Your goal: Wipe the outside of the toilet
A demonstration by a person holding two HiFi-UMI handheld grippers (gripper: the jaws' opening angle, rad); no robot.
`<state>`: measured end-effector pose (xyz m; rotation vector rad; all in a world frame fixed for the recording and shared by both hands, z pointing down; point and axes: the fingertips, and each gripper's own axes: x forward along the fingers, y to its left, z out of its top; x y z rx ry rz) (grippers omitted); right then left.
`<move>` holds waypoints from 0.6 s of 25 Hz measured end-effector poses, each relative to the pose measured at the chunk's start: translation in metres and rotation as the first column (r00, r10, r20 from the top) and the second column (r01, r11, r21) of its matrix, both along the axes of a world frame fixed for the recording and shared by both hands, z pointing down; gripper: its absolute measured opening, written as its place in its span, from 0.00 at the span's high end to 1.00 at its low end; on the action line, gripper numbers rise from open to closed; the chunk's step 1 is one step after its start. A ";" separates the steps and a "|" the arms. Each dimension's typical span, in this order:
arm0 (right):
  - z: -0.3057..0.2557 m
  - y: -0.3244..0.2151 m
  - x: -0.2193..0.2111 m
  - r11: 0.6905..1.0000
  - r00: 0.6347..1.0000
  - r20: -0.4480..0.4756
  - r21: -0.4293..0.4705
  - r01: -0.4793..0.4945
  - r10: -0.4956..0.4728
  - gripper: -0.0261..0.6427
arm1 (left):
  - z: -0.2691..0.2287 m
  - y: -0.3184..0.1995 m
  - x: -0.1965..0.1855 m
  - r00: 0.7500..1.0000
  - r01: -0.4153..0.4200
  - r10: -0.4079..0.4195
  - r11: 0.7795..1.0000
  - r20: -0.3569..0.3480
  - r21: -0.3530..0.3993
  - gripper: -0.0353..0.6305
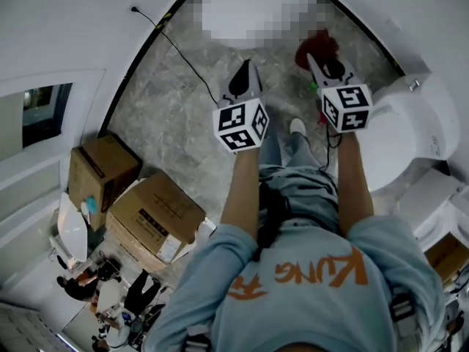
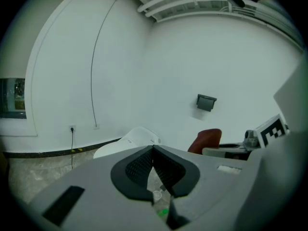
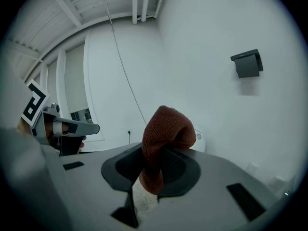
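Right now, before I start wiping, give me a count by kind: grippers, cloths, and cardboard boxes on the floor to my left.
Grippers: 2, the left gripper shut and empty, the right gripper shut on the cloth
Red cloth: 1
Cardboard boxes: 2
Total: 5

Right gripper (image 3: 155,153): grey body, black ribbed pads, jaws clamped on a cloth.
Cloth (image 3: 166,131): rust-red terry, bunched, rising above the jaw tips, one end hanging down between them.
Left gripper (image 3: 72,127): at the left edge, marker cube (image 3: 32,105) above it.
Wall box (image 3: 248,64): dark grey, mounted high on the white wall.
Cable (image 3: 122,66): thin, running down the wall to a socket (image 3: 129,132).
Ceiling pipes (image 3: 139,1): white, parallel.
White rounded object (image 3: 200,141): low, mostly hidden behind the cloth.
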<state>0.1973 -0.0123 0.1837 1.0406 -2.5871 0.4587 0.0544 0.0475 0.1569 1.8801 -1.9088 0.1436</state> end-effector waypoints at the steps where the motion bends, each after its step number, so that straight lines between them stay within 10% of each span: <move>1: 0.003 -0.005 0.001 1.000 1.000 -0.026 0.007 0.000 0.000 0.85 | 0.009 -0.005 -0.002 1.000 0.009 -0.009 1.000 -0.002 -0.018 0.96; 15: 0.119 -0.055 -0.039 0.996 0.969 -0.241 -0.089 0.026 -0.046 0.84 | 0.150 -0.080 -0.003 0.986 -0.144 0.123 0.966 -0.110 -0.215 0.96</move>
